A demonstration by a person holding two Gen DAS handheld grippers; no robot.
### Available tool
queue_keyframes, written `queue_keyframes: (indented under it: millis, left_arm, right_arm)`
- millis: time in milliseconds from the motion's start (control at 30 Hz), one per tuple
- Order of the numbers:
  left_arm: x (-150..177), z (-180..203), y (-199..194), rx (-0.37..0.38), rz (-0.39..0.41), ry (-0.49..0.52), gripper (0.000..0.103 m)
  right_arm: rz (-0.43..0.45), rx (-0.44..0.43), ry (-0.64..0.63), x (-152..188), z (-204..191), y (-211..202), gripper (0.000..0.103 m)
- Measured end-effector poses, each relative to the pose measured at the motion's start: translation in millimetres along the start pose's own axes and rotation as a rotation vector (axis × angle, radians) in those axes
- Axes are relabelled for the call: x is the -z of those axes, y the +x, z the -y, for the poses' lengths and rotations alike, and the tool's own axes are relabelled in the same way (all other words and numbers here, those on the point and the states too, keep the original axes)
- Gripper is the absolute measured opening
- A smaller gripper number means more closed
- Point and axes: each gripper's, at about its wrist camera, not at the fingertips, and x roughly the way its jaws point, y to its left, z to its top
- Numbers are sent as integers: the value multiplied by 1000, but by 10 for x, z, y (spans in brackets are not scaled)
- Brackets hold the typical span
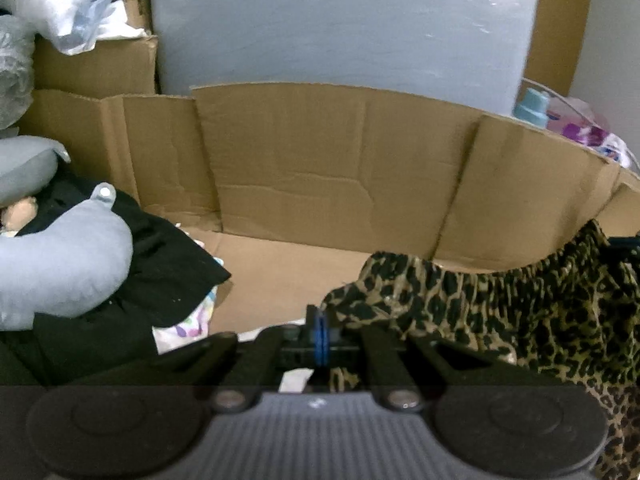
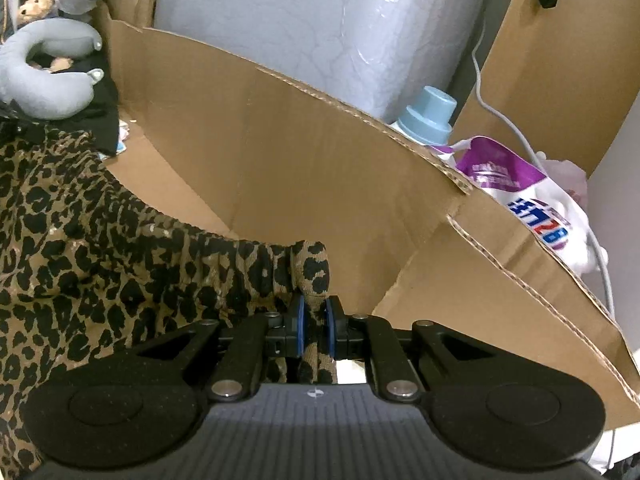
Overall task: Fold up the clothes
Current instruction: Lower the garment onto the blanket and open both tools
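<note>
At the far left of the left wrist view sits a heap you have not dealt with: a black garment [image 1: 160,264] under a grey neck pillow [image 1: 64,264], with a scrap of pale patterned cloth [image 1: 192,324] peeking out beneath. None of it looks folded.

Toward the bottom centre, your left gripper [image 1: 321,334] has its fingers pressed together, pinching a thin edge of the leopard-print garment [image 1: 500,312]. From there the gathered, elastic-looking edge runs to the right side of the frame, hanging in a shallow sag in front of the cardboard wall [image 1: 320,168], with bare cardboard floor behind it.

In the right wrist view the same garment fills the left half, and at bottom centre your right gripper [image 2: 314,330] is clamped on a bunched corner of it, the cloth filling the narrow gap between the blue pads [image 2: 301,330].

So you hold the piece stretched between both grippers by its gathered edge, body dangling below. I see no crease made yet; I'd judge you are at the start, with spreading out, every fold, and the other clothes left.
</note>
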Motion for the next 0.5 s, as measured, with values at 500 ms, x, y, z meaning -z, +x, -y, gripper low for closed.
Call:
queue_keyframes:
  millis: [500]
  left_arm:
    - [47, -202, 420, -88, -108, -109, 10]
  right_arm:
    - [-54, 35, 83, 248, -47, 382, 25]
